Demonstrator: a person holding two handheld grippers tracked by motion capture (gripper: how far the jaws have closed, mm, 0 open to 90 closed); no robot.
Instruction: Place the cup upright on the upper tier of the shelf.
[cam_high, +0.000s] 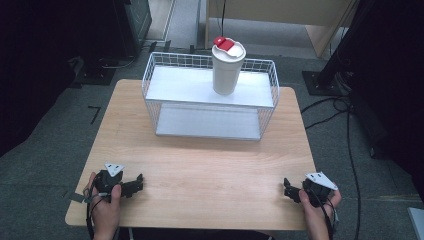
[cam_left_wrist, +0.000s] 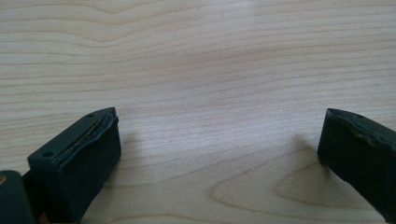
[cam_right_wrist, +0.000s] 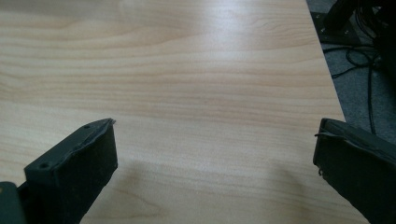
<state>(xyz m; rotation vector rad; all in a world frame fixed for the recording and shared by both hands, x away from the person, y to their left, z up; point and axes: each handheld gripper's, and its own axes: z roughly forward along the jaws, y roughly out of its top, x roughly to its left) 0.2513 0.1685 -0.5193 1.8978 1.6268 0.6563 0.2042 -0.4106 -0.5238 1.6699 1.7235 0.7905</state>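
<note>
A white lidded cup (cam_high: 227, 67) with a red tab on its lid stands upright on the top shelf of a white wire rack (cam_high: 210, 95) at the far side of the wooden table (cam_high: 200, 170). My left gripper (cam_high: 136, 182) rests at the table's near left corner, held by a hand. My right gripper (cam_high: 290, 189) rests at the near right corner. In the left gripper view the left gripper (cam_left_wrist: 219, 140) stands open over bare wood. The right gripper (cam_right_wrist: 215, 149) is open too, with nothing between its jaws.
The rack has a lower shelf (cam_high: 207, 122) with nothing on it. Black cables (cam_high: 345, 120) run over the grey floor to the right of the table. Dark equipment stands (cam_high: 325, 75) sit at the back right. The table's right edge (cam_right_wrist: 327, 70) lies close to the right gripper.
</note>
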